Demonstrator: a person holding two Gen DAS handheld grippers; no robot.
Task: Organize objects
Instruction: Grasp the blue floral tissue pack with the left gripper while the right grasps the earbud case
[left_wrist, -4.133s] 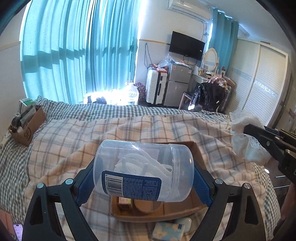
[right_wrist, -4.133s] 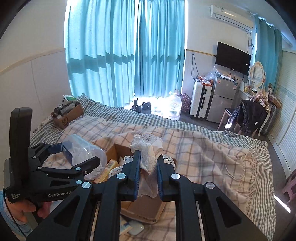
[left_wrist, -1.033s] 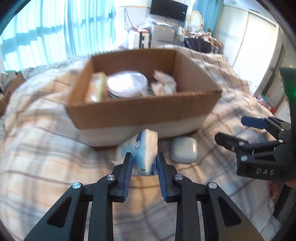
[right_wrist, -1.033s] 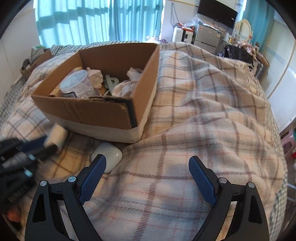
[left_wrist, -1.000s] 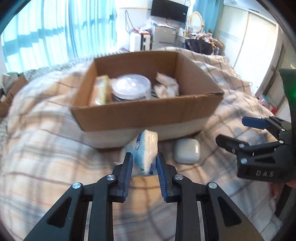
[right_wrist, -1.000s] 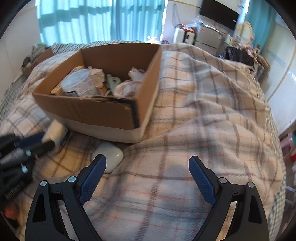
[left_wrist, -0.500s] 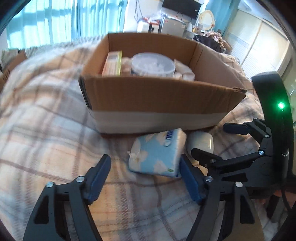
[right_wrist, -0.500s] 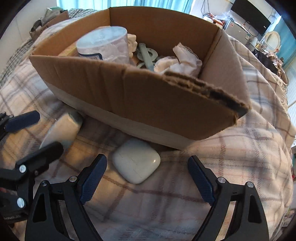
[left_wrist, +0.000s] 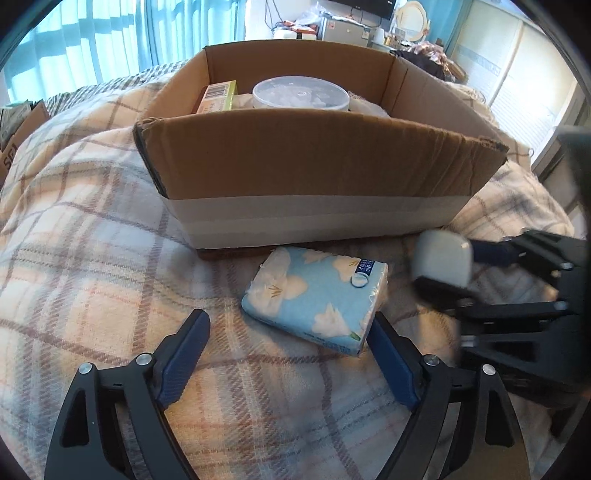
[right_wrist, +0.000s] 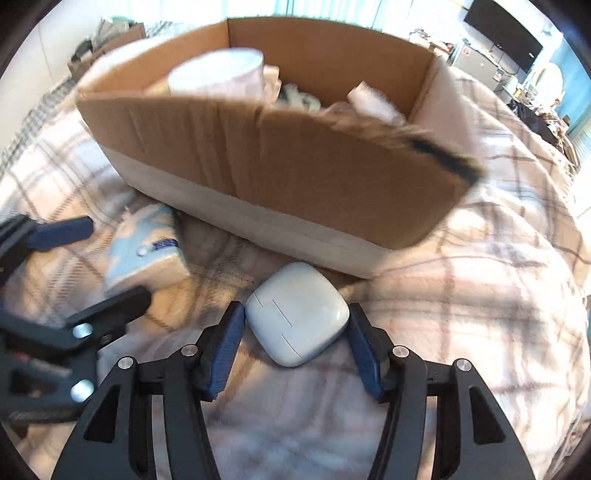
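Our right gripper (right_wrist: 296, 328) has its jaws against both sides of one white case (right_wrist: 297, 317) on the plaid bed (right_wrist: 480, 295). Our left gripper (left_wrist: 288, 332) stands wide open beside one blue tissue pack (left_wrist: 316, 299); only its view shows the cardboard box (left_wrist: 317, 162) edge sharply.
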